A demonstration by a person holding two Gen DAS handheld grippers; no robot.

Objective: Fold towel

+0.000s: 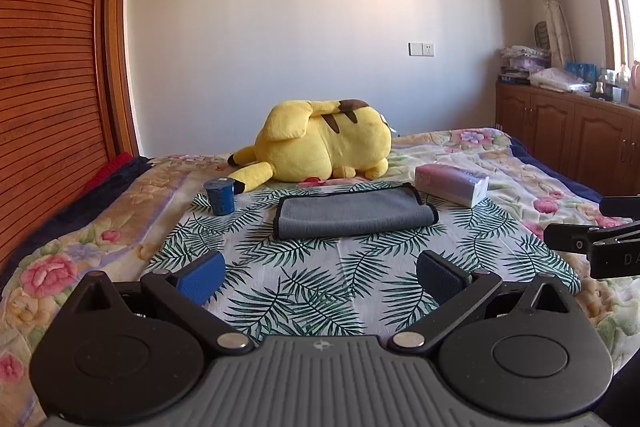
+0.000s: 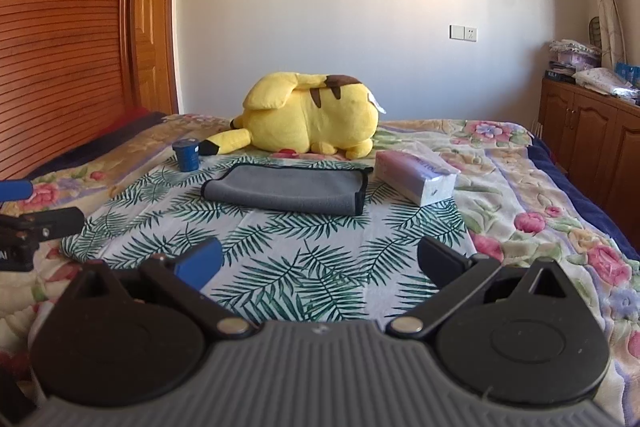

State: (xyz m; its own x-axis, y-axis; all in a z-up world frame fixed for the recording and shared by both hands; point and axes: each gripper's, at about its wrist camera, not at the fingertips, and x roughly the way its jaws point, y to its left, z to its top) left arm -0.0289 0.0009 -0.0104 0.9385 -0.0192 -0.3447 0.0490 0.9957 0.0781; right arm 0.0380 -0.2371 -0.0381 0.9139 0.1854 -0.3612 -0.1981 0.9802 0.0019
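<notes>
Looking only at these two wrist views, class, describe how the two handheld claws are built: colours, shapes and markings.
The left claw and right claw match: a ribbed grey body with a small compass-like emblem, two round black discs, and black linkage arms with silver pivot pins. Each has one bright blue finger pad and one that looks dark navy. Seen side-on, the right claw's black frame carries white lettering, partly cut off. No cables or sleeves show.

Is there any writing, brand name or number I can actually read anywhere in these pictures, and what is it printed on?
"DA": pale letters, cut off by the picture edge, on the black body of the right tongs as seen from the left camera.
Tissue pack: dark print along its top face, too blurred to read.
Blue cup: faint marks on its side, unreadable.
Dark box on the cabinet: pale lettering, too small to read.
Grey towel: no text visible.
</notes>
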